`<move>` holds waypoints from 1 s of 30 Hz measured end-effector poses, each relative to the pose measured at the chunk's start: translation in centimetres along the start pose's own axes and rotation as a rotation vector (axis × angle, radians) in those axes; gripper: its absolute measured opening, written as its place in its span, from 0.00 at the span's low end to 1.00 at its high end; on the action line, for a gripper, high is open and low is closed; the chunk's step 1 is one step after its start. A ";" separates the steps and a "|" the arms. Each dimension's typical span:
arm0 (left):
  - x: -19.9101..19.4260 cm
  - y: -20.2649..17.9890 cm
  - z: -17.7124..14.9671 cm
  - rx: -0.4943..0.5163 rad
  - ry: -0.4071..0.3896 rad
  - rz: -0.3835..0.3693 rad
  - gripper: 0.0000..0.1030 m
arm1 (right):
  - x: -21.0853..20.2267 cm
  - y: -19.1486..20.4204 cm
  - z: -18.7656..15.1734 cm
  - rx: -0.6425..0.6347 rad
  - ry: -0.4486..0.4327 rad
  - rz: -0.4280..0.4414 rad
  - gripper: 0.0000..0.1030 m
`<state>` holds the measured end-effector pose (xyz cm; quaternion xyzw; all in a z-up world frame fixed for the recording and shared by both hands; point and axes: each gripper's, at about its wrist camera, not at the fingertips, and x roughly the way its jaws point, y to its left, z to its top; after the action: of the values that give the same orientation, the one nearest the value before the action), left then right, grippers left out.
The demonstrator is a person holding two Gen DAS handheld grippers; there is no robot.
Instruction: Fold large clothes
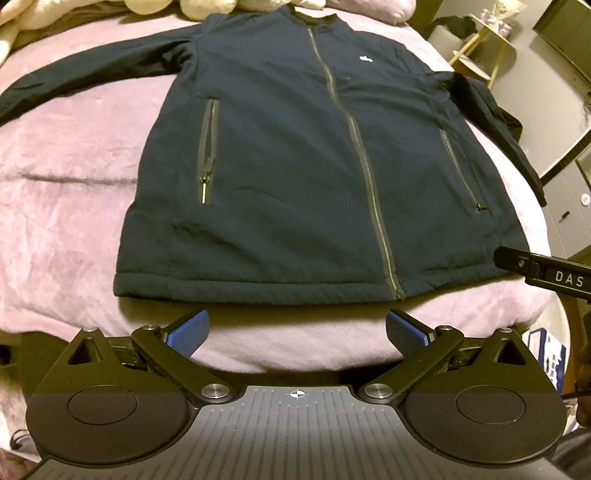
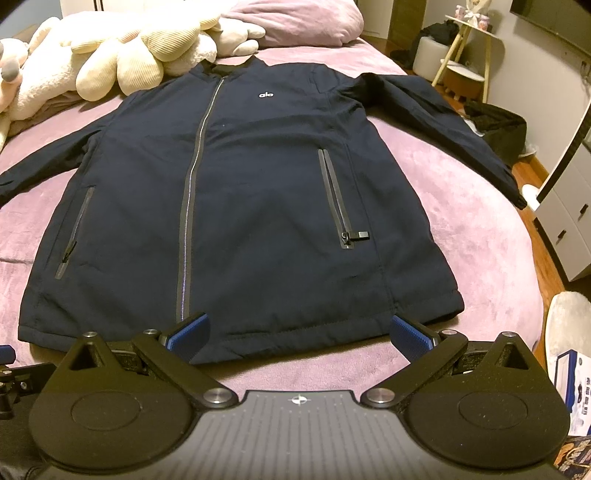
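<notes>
A dark navy zip jacket (image 1: 295, 166) lies flat, front up, on a pink blanket-covered bed (image 1: 74, 203), collar far, hem near, both sleeves spread out to the sides. It also shows in the right wrist view (image 2: 258, 203). My left gripper (image 1: 297, 332) is open and empty, just short of the hem near the zipper's bottom end. My right gripper (image 2: 299, 334) is open and empty, its blue pads (image 2: 190, 332) over the hem on the jacket's right half. A part of the right gripper (image 1: 543, 271) shows at the right edge of the left wrist view.
Cream plush toys (image 2: 122, 55) and a pink pillow (image 2: 295, 22) lie past the collar. A small round side table (image 2: 465, 70), a dark basket (image 2: 495, 125) and white drawers (image 2: 565, 229) stand off the bed's right side. The right sleeve (image 2: 461, 122) reaches the bed edge.
</notes>
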<state>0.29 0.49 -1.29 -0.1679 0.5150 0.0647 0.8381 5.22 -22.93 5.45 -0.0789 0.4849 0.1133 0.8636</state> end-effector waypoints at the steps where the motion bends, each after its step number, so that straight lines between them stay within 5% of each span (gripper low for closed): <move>1: 0.0 0.0 0.0 0.000 0.001 -0.002 1.00 | 0.0 0.0 0.0 0.001 0.001 0.001 1.00; 30: 2.3 0.6 1.1 -0.013 0.039 -0.048 1.00 | 2.4 -1.7 0.1 0.094 0.020 0.102 1.00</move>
<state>2.12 1.29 -2.98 -0.1869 0.5265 0.0447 0.8282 7.04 -24.28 3.48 -0.0146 0.5018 0.1334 0.8545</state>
